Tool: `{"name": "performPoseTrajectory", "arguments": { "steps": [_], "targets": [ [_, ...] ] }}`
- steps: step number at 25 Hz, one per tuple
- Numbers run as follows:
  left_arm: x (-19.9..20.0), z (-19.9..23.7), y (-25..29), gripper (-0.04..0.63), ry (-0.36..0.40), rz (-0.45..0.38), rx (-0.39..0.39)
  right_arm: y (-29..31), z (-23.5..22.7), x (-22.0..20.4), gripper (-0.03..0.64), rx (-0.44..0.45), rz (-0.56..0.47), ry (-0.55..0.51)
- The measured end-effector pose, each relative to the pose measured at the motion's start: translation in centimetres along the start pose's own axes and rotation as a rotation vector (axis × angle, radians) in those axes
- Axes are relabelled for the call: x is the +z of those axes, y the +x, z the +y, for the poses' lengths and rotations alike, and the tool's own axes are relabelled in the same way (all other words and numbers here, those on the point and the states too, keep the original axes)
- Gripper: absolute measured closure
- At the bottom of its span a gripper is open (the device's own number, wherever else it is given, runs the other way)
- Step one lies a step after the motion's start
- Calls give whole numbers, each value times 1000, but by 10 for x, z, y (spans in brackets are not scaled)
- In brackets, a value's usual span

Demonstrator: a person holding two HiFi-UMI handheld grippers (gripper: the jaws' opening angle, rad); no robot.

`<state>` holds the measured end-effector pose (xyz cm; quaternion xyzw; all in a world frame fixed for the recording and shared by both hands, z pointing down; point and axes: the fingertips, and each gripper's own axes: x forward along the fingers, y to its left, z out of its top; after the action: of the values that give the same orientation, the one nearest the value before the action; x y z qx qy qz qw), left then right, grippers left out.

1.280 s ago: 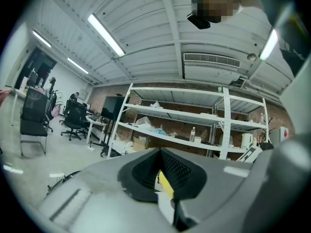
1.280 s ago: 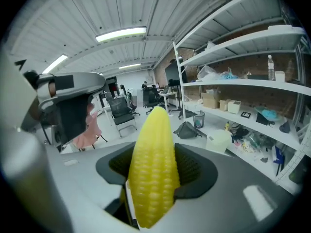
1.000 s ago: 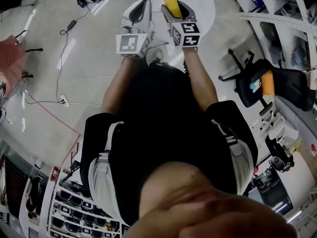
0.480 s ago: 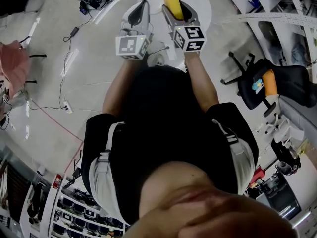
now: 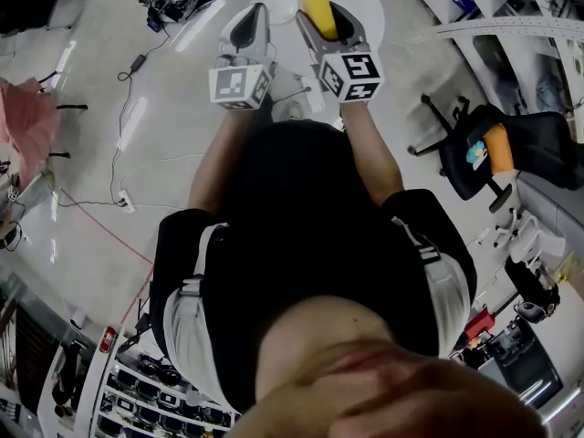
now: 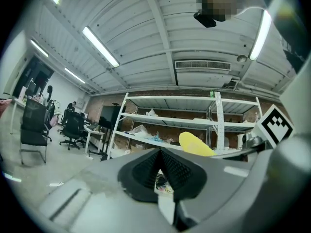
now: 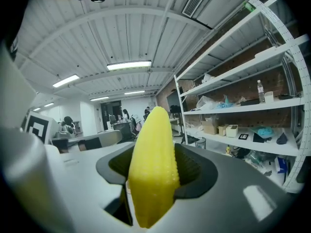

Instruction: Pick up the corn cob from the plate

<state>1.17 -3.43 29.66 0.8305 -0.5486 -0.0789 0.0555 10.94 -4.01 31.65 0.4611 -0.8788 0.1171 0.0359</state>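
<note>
No writing can be read. The only print is the black-and-white square markers on the cubes (image 5: 239, 85) of the two grippers. A small dark label (image 7: 243, 136) on the metal shelving (image 7: 252, 67) at the right of the right gripper view is too small to read.

The right gripper (image 5: 322, 18) is clamped on the corn cob (image 5: 317, 1). In the right gripper view the yellow cob (image 7: 154, 149) stands nearly upright in the middle of the frame. The black ribbed pads (image 7: 194, 171) press on it from both sides, and its tapered tip rises above them. Its lower end is cut off behind the gripper's grey body.

In the head view the cob sits at the top centre of the frame, over the round white table (image 5: 370, 3). It lies just right of a pale plate (image 5: 278, 5), lifted clear of it. The left gripper (image 5: 255, 15) hides part of the plate.

The left gripper's jaws are together with nothing between them. In the left gripper view its pads (image 6: 181, 171) meet in a narrow V at the lower centre. The cob's tip shows just right of them, and the rest of the cob lies behind the grey housing.

In the head view the person's dark shirt (image 5: 301, 226) fills the centre and hides the floor below. An office chair (image 5: 470, 167) stands at the right edge. A mosaic patch covers part of the ceiling at the top of the left gripper view.
</note>
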Motion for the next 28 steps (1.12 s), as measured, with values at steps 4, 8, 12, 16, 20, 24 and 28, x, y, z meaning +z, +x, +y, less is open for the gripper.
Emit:
{"name": "performPoseTrajectory", "arguments": {
  "steps": [4, 8, 12, 16, 20, 24, 28],
  "targets": [
    [-2, -8, -3, 594, 2, -6, 0, -13, -1, 3, 370, 4, -20, 2],
    [-3, -17, -5, 594, 9, -5, -5, -25, -2, 5, 370, 9, -32, 9],
    [-3, -21, -6, 594, 9, -9, -7, -32, -1, 6, 370, 15, -44, 14],
    [-3, -26, -4, 594, 13, -6, -10, -36, -3, 6, 370, 13, -42, -3],
    [-4, -28, -3, 594, 12, -8, -11, -37, -4, 5, 370, 14, -43, -5],
    [-4, -31, -2, 594, 16, -6, -16, -41, -7, 6, 370, 10, -47, -2],
    [-5, -32, -2, 594, 18, -5, -16, -41, -8, 6, 370, 9, -46, 3]
  ]
}}
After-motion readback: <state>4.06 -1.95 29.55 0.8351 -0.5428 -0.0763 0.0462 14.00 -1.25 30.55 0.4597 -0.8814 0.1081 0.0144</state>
